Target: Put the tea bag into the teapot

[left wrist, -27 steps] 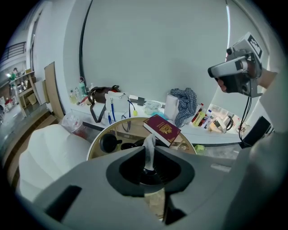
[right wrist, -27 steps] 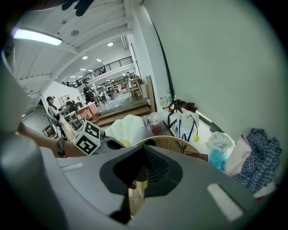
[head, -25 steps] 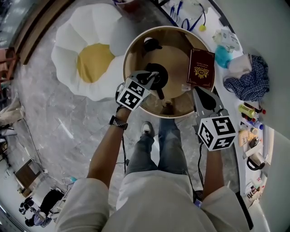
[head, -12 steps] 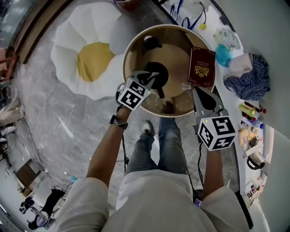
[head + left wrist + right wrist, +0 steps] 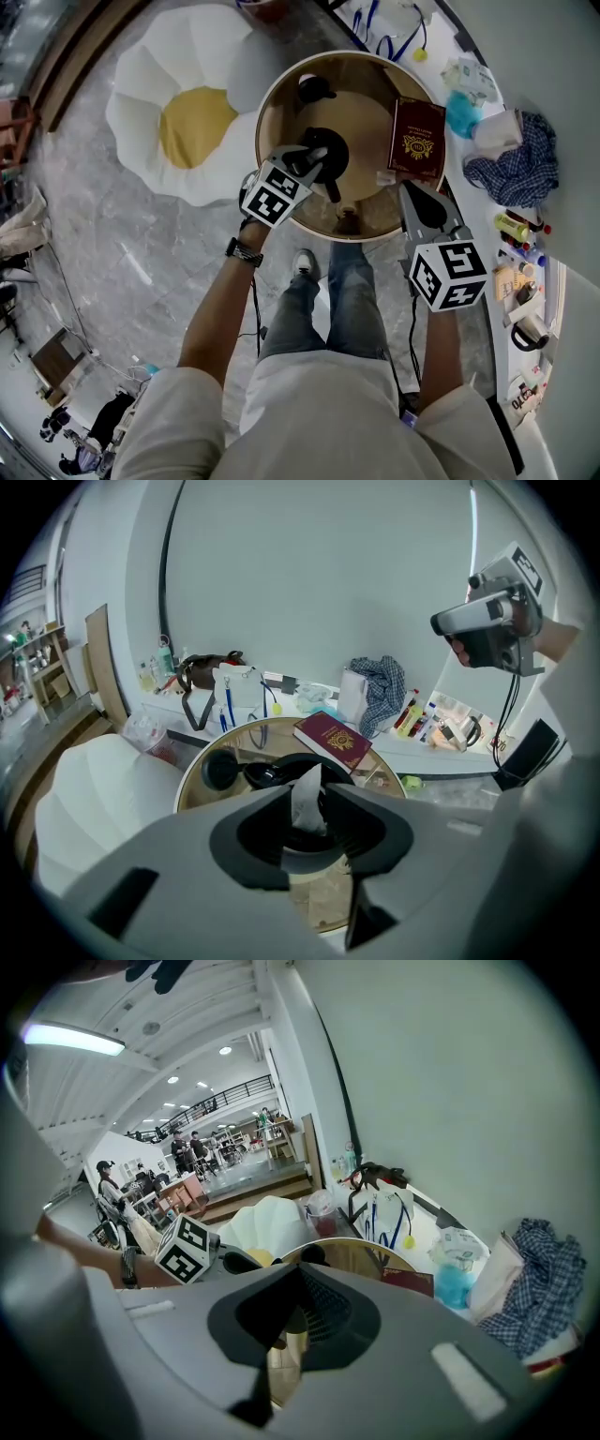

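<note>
Now, L gripper (image 5: 319,159) just opening, tea bag (image 5: 307,803) between, above teapot (image 5: 337,148)

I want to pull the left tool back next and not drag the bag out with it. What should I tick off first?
1. Teapot open: ok. Its lid lies apart on the table.
2. Left tool over the teapot's mouth: ok.
3. Left tool released: ok. Its jaws have just been opening and stand apart.
4. Tea bag down inside the teapot: not ok. It stands upright between the jaws, above the opening.
5. Tea bag free of the pads: cannot tell.
6. Right tool out of the way: ok. It is shut and empty, off to the side of the teapot.
</note>
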